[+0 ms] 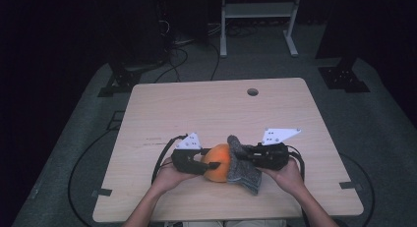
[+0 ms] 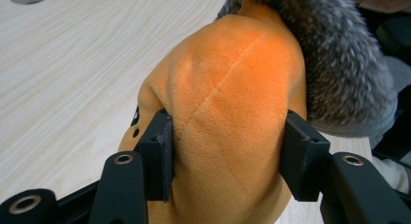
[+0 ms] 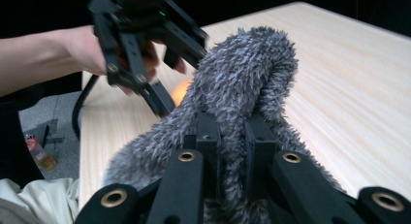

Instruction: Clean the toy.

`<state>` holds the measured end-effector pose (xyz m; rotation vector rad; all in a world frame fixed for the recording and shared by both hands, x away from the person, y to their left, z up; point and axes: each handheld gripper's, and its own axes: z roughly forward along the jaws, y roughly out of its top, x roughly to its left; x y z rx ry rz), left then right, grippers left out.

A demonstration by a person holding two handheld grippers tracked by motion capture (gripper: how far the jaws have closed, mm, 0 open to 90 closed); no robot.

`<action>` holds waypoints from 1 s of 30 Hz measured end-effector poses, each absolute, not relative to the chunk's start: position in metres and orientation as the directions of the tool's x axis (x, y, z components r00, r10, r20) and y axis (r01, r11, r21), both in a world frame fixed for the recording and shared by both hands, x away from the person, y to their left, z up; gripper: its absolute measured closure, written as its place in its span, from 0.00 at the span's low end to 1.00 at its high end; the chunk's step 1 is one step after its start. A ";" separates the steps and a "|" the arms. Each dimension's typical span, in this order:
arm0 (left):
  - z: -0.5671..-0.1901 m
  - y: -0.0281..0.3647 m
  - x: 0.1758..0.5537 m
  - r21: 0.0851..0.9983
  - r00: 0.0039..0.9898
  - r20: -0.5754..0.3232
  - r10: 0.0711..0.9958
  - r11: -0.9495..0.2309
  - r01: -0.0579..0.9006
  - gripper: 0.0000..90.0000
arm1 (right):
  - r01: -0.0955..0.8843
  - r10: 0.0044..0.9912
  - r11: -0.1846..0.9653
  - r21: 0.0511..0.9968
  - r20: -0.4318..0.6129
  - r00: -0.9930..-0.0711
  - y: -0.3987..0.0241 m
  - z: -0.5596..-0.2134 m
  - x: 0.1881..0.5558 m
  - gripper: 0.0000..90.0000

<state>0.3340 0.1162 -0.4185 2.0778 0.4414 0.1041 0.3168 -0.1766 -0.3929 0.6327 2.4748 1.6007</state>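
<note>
Left gripper (image 2: 228, 156): jaws closed on the orange plush toy (image 2: 228, 103), pads pressing into both its flanks.
Right gripper (image 3: 232, 136): jaws pinched nearly together on the grey fuzzy sock (image 3: 242, 83).
Toy position: near table (image 1: 206, 109) edge, about 6 o'clock in the high view.
Sock position: touching the toy at its 3 o'clock side, draped partly over it.

No legible text, labels, brand names or nos. anywhere; small dark marks on white plate atop left gripper (image 1: 209, 167) & right gripper (image 1: 244, 156) too tiny to read
</note>
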 end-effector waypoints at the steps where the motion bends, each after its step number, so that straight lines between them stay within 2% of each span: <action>1: -0.419 0.117 0.334 0.844 0.928 -0.109 0.355 -0.461 0.275 0.51 | 0.288 0.423 0.360 0.888 0.119 -0.898 -0.180 -0.397 0.318 0.88; 5: -0.419 0.114 0.332 0.848 0.930 -0.088 0.357 -0.463 0.258 0.50 | 0.324 0.445 0.360 0.875 0.144 -0.884 -0.193 -0.406 0.314 0.88; 10: -0.420 0.107 0.331 0.851 0.926 -0.082 0.369 -0.458 0.257 0.49 | 0.265 0.405 0.309 0.913 0.126 -0.906 -0.190 -0.388 0.304 0.88; 13: -0.419 0.103 0.329 0.850 0.927 -0.072 0.369 -0.463 0.251 0.47 | 0.236 0.400 0.344 0.909 0.086 -0.912 -0.176 -0.384 0.304 0.88; 16: -0.421 0.102 0.328 0.852 0.932 -0.068 0.356 -0.465 0.240 0.38 | 0.263 0.412 0.361 0.895 0.100 -0.906 -0.172 -0.392 0.309 0.88; 21: -0.419 0.104 0.326 0.889 0.948 -0.027 0.316 -0.426 0.167 0.24 | 0.308 0.437 0.356 0.882 0.135 -0.889 -0.192 -0.401 0.308 0.88; 25: -0.423 0.103 0.334 0.884 0.939 -0.062 0.338 -0.419 0.209 0.12 | 0.323 0.453 0.352 0.878 0.143 -0.880 -0.208 -0.407 0.305 0.88; 30: -0.430 0.100 0.343 0.875 0.941 -0.133 0.310 -0.410 0.259 0.07 | 0.340 0.464 0.349 0.873 0.154 -0.872 -0.220 -0.413 0.304 0.88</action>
